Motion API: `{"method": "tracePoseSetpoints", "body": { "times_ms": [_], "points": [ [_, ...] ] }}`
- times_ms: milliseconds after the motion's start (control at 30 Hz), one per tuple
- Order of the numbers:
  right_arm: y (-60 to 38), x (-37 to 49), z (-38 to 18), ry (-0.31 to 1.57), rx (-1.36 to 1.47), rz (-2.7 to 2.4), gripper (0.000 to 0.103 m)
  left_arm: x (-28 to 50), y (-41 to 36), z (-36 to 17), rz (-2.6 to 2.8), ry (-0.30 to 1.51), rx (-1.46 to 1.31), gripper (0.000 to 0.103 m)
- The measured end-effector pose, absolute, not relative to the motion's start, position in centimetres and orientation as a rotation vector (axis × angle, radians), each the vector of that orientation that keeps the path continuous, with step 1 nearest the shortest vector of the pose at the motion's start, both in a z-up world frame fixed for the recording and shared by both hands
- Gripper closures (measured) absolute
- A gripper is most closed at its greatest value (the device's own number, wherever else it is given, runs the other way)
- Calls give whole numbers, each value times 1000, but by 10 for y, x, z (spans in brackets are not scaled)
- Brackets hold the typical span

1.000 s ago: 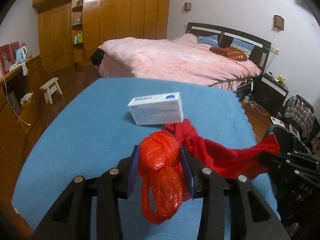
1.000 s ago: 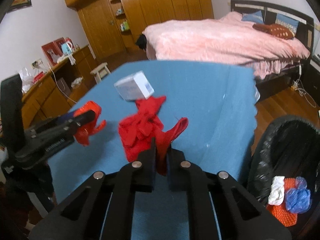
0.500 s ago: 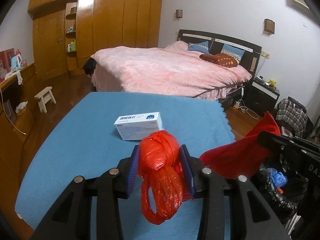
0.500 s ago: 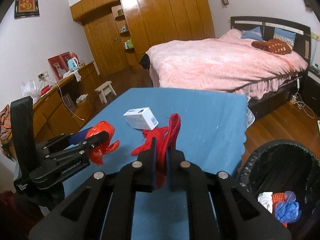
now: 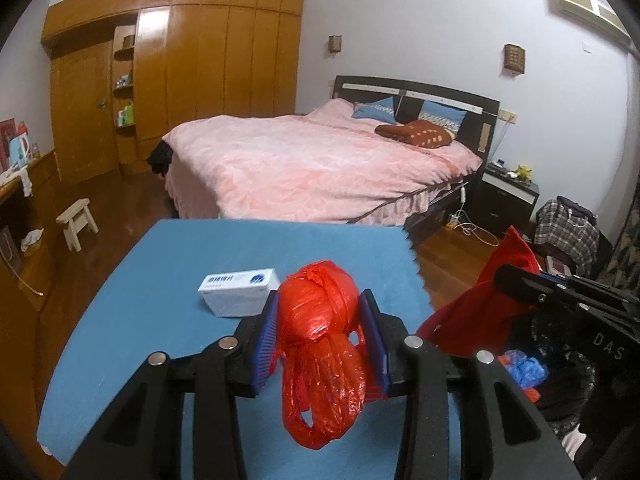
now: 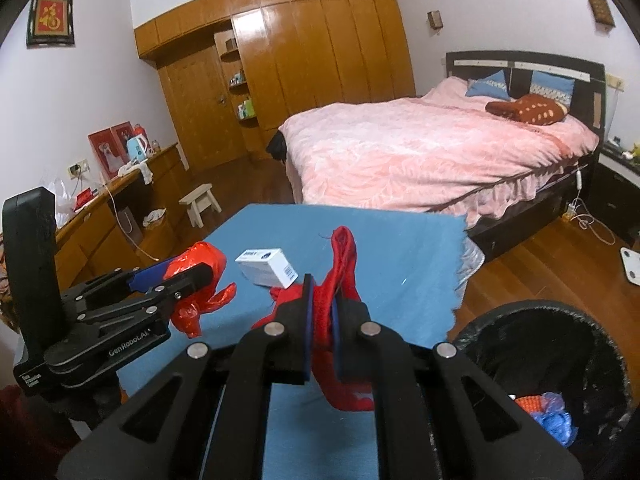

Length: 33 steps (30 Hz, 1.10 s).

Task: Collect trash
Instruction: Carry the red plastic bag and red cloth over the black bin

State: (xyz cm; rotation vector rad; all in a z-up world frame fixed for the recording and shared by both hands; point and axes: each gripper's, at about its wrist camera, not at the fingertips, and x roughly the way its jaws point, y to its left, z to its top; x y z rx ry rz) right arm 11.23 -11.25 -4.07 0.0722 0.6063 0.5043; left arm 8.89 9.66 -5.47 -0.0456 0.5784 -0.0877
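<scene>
On the left, the left gripper [image 5: 320, 320] clenches a red bag [image 5: 320, 340]: thin, crinkly, glossy plastic, balled up at the top between the ribbed blue pads [image 5: 266, 336], with a knotted loop drooping below them. It hangs above the table [image 5: 132, 320], which is covered in a matte blue felt-like cloth with a zigzag-cut right edge. Just behind the bag, a small white cardboard box [image 5: 239, 291] with blue print lies flat on the cloth.

To the right, the right gripper [image 6: 322, 304] is clamped tight on a red cloth [image 6: 340, 268], a soft, fuzzy fabric that stands up in a fold above the fingers and sags below them. Further right stands a round bin [image 6: 560, 320] lined with black wrinkled plastic; crumpled blue and orange scraps [image 6: 548, 416] lie at its bottom.

The left view shows the bag's full shape from behind and only a corner of the bin. The right view shows the left gripper from the side, the bag's tails sticking out of it, the box's barcode end and the bin's open mouth. A pink quilted bed [image 6: 420, 148] and wooden wardrobes [image 6: 320, 48] appear in both.
</scene>
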Motion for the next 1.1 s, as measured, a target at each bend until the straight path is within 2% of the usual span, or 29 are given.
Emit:
{"method": "tracePoseSetpoints", "body": {
  "times_ms": [600,1100],
  "points": [
    [-192,90,-8,546,69,371,96,93,19,-26,-235,540,-22,63],
    [-279,68,-15,549,96,192,96,94,-70,-28,-398,532,28,63]
  ]
}}
